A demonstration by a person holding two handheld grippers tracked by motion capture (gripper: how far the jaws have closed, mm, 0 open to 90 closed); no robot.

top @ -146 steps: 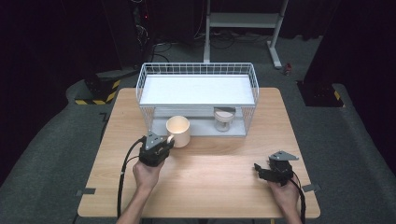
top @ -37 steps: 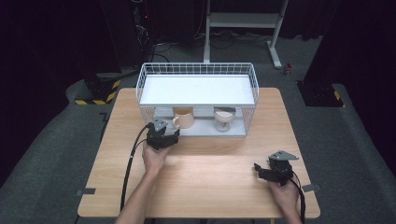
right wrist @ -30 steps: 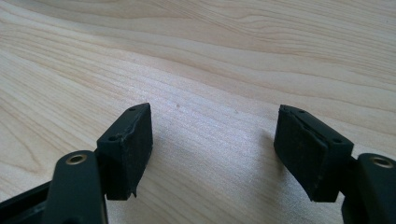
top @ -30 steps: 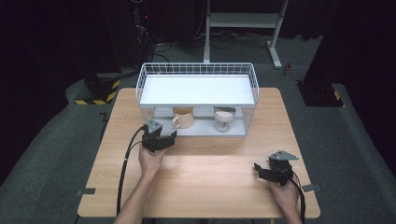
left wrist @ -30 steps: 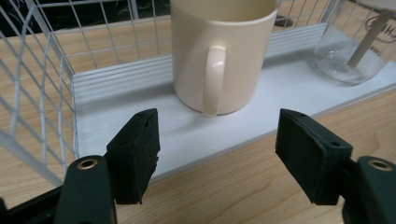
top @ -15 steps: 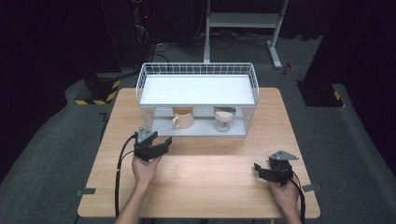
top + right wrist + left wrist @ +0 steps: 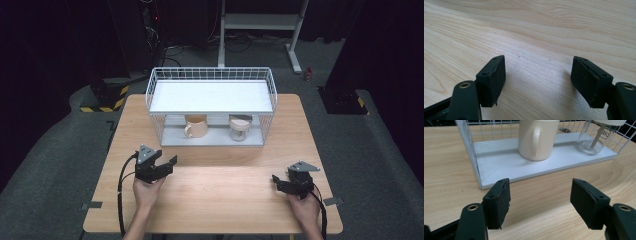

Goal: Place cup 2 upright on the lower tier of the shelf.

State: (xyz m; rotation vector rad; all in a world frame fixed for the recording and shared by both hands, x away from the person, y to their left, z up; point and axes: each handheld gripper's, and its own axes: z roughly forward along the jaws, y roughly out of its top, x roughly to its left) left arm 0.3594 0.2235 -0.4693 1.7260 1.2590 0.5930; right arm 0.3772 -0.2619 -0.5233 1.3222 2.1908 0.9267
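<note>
A cream mug [image 7: 196, 126] is seen upright on the lower shelf of the white wire rack [image 7: 211, 75], its handle turned toward the person, beside a clear glass jar [image 7: 240, 128]. The left gripper [image 7: 159, 167] is held over the wooden table [image 7: 220, 200] near the rack, jaws spread and empty. The right gripper [image 7: 284, 184] is held low over the table, jaws likewise spread.
</note>
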